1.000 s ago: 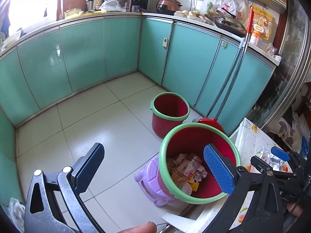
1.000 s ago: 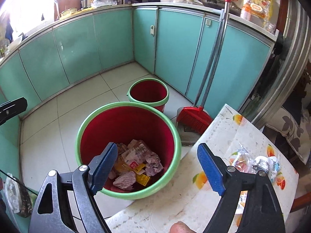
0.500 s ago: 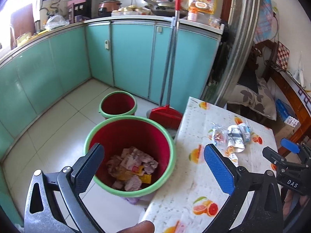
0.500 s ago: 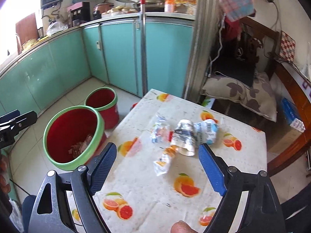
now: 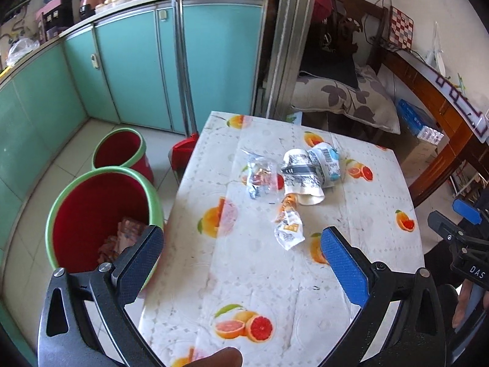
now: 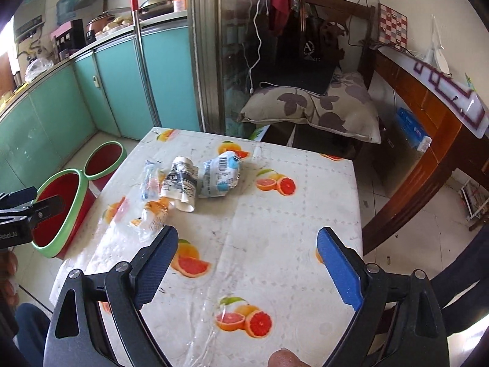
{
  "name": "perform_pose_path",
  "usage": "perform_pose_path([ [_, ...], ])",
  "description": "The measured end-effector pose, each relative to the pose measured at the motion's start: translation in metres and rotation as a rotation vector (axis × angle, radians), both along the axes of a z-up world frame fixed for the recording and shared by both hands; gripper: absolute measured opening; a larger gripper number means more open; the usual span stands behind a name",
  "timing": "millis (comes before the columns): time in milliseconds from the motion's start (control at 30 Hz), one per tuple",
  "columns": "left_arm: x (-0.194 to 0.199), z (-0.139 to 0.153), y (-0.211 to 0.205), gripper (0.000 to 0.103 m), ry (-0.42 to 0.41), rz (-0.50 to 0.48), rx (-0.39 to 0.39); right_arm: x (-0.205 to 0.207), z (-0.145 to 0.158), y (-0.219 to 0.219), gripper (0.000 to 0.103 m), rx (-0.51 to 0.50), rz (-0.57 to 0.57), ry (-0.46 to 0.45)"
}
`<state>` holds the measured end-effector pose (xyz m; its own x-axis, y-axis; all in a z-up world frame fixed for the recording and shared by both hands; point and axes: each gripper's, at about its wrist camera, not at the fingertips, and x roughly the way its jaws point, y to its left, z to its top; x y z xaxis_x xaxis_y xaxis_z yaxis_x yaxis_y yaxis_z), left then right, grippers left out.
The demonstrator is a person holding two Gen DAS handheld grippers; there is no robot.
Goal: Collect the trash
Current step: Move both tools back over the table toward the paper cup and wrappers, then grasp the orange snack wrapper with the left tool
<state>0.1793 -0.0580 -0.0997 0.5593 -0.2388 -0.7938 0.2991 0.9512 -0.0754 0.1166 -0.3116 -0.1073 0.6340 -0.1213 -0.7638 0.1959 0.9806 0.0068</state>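
Several crumpled wrappers lie on the fruit-print table (image 5: 259,290): a clear wrapper (image 5: 259,174), a black-and-white pack (image 5: 301,174), a blue-and-white packet (image 5: 327,162) and a small orange-white wrapper (image 5: 287,229). My left gripper (image 5: 241,238) hovers open over the table's near left side, short of the small wrapper. My right gripper (image 6: 247,238) hangs above the table to the right of the pile; its jaws are opening with nothing between them. The small wrapper (image 6: 152,217) sits just beyond its left finger. The large red bin (image 5: 101,214), green-rimmed, holds trash beside the table.
A smaller red bin (image 5: 122,150) and a red broom with dustpan (image 5: 183,150) stand by the teal cabinets (image 5: 137,67). Behind the table are a leaf-print cushion (image 6: 311,104) and a wooden sideboard (image 6: 428,104). The table's left edge drops to tiled floor.
Both grippers have swung right, away from the bin and over the table, bringing the wrapper pile in front of them. The right jaws stand a little wider.
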Motion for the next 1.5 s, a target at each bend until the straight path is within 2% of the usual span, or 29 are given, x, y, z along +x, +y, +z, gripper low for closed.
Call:
perform_pose_path([
  [133,0.005,-0.015,-0.031,0.103,0.033,-0.051,0.021,-0.005,-0.006,-0.019,0.101,0.010,-0.039,0.004],
  [433,0.028,-0.055,-0.083,0.103,0.108,-0.108,0.080,-0.008,-0.014,-0.049,0.102,0.026,-0.090,0.016],
  [567,0.041,-0.077,-0.096,0.103,0.141,-0.104,0.135,-0.007,-0.016,-0.054,0.102,0.029,-0.104,0.019],
  [767,0.057,-0.105,-0.098,0.103,0.199,-0.061,0.161,-0.006,-0.019,-0.055,0.102,0.023,-0.102,0.022],
  [833,0.060,-0.111,-0.098,0.098,0.223,-0.062,0.157,-0.005,-0.022,-0.054,0.102,0.025,-0.099,0.025],
  [900,0.061,-0.115,-0.099,0.081,0.238,-0.067,0.168,-0.003,-0.025,-0.054,0.102,0.020,-0.094,0.031],
  [933,0.062,-0.116,-0.100,0.077,0.242,-0.071,0.173,-0.003,-0.026,-0.054,0.102,0.021,-0.093,0.034],
  [1000,0.061,-0.120,-0.102,0.052,0.249,-0.085,0.186,-0.001,-0.028,-0.055,0.102,0.029,-0.095,0.038],
  [1033,0.061,-0.122,-0.103,0.043,0.252,-0.091,0.196,0.000,-0.029,-0.055,0.102,0.029,-0.096,0.038],
  [1067,0.061,-0.124,-0.103,0.025,0.255,-0.095,0.201,0.001,-0.030,-0.055,0.102,0.027,-0.096,0.041],
  [1200,0.057,-0.121,-0.099,0.018,0.249,-0.104,0.178,0.006,-0.033,-0.054,0.102,0.029,-0.091,0.046],
  [1500,0.047,-0.088,-0.059,0.017,0.179,-0.068,0.139,0.039,-0.037,-0.022,0.102,0.051,-0.014,0.041],
])
